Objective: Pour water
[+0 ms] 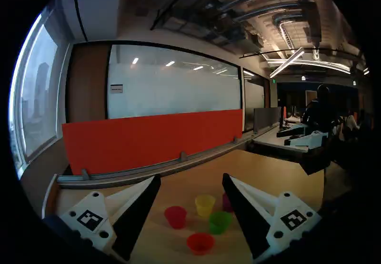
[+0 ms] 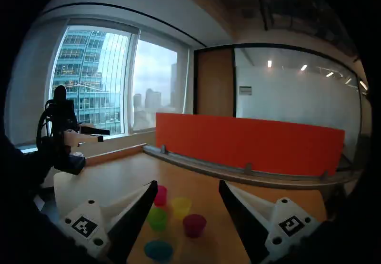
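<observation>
Several small plastic cups stand close together on the wooden table (image 1: 266,169). In the left gripper view I see a red cup (image 1: 175,216), a yellow cup (image 1: 205,205), a green cup (image 1: 219,222), a nearer orange-red cup (image 1: 200,243) and a magenta cup (image 1: 226,202) half hidden by a finger. My left gripper (image 1: 190,176) hangs open above them, holding nothing. In the right gripper view a pink cup (image 2: 161,195), yellow cup (image 2: 181,207), green cup (image 2: 157,218), crimson cup (image 2: 194,225) and blue cup (image 2: 158,250) lie under my open, empty right gripper (image 2: 188,183).
An orange divider panel (image 1: 152,138) on a metal rail closes the table's far edge. A black-and-white gripper-like device (image 2: 71,142) sits at the left by the window. A similar device (image 1: 305,140) lies on a desk at the right, with a person (image 1: 321,109) behind it.
</observation>
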`<state>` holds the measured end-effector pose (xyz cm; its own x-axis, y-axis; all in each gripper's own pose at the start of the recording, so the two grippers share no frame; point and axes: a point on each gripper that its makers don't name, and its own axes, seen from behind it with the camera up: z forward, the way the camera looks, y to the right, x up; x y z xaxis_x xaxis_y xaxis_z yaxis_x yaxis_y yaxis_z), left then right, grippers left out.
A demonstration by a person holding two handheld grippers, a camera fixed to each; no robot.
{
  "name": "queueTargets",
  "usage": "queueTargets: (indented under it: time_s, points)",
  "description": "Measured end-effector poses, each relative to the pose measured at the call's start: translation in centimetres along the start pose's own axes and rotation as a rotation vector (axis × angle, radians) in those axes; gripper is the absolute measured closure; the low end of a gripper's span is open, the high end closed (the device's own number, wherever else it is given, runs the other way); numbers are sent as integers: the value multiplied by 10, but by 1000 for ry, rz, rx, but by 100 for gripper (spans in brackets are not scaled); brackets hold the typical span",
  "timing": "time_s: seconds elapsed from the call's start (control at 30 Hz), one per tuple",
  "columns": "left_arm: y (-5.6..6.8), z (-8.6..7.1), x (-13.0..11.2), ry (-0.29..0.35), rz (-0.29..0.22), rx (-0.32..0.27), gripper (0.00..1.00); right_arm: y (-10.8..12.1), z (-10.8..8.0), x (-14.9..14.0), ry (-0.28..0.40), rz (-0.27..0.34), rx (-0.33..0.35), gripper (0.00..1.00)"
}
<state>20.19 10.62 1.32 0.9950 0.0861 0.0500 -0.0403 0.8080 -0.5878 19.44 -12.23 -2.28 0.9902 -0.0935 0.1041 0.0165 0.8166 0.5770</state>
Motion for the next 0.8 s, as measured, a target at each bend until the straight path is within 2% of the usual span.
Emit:
queueTargets:
  time_s: [0.17,0.37,0.5,0.67,0.8]
  points:
    - [6,5,-10,-30,-2,-44,4,-10,1,-8,-27,17,42,0]
    - [7,12,-16,-50,5,-84,4,-11,3,-9,-36,25,59,0]
    - [13,17,-23,-66,7,-113,4,-17,2,-13,-51,27,83,1]
    - [21,25,-36,-96,33,-147,4,-25,-1,-28,-95,14,119,0]
    - [25,30,-47,-119,53,-153,4,-32,-5,-42,-133,-8,144,0]
